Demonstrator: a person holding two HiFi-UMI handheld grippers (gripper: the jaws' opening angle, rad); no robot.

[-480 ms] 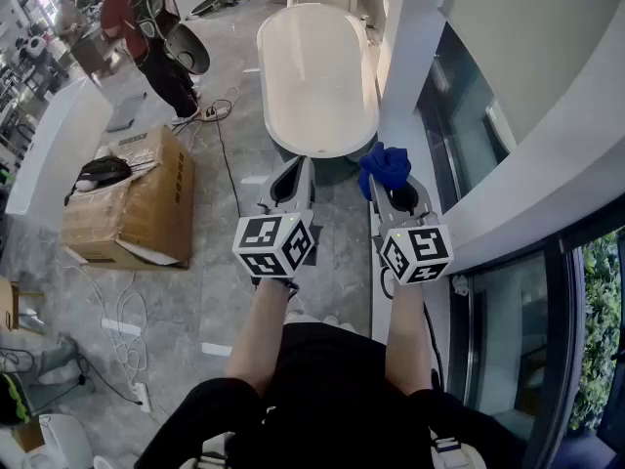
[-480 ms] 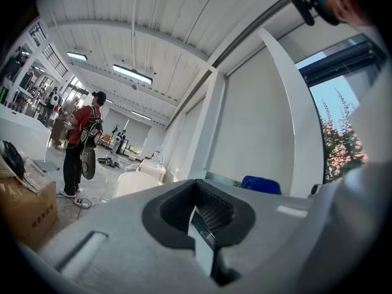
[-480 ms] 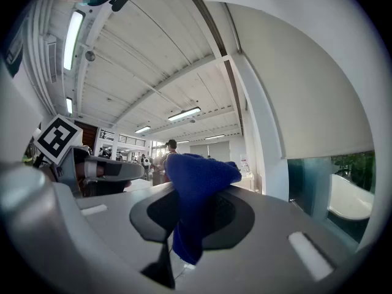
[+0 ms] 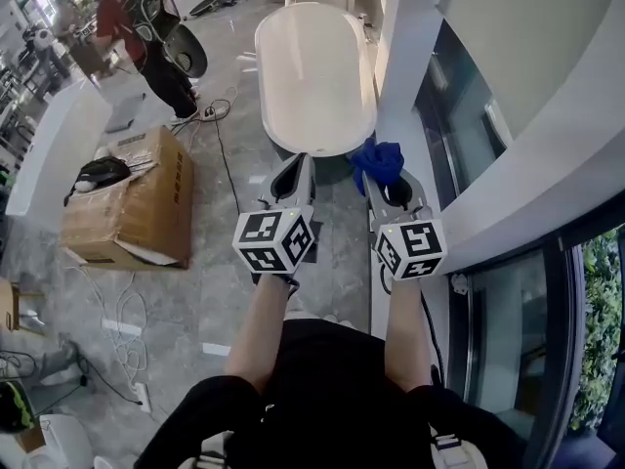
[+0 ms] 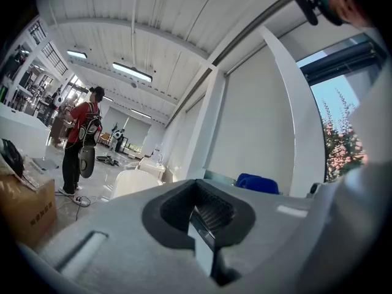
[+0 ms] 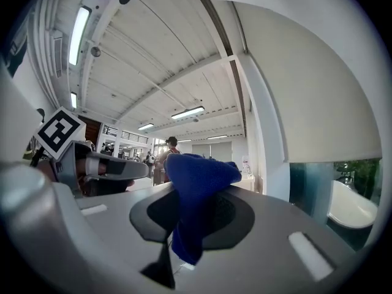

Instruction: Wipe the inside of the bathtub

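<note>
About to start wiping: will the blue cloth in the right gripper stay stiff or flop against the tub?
Likely floppy: the crumpled blue cloth droops over the shut jaws of the right gripper. Probably light, hanging from one pinch. It may bunch against the glossy white oval bathtub.

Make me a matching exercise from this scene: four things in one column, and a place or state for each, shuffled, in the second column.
1. bathtub
2. blue cloth
3. cardboard box
4. left gripper

A. on the floor, left of both grippers
B. shut, holding nothing
C. white, straight ahead
D. pinched by the right gripper

Pairs: 1-C, 2-D, 3-A, 4-B.
</note>
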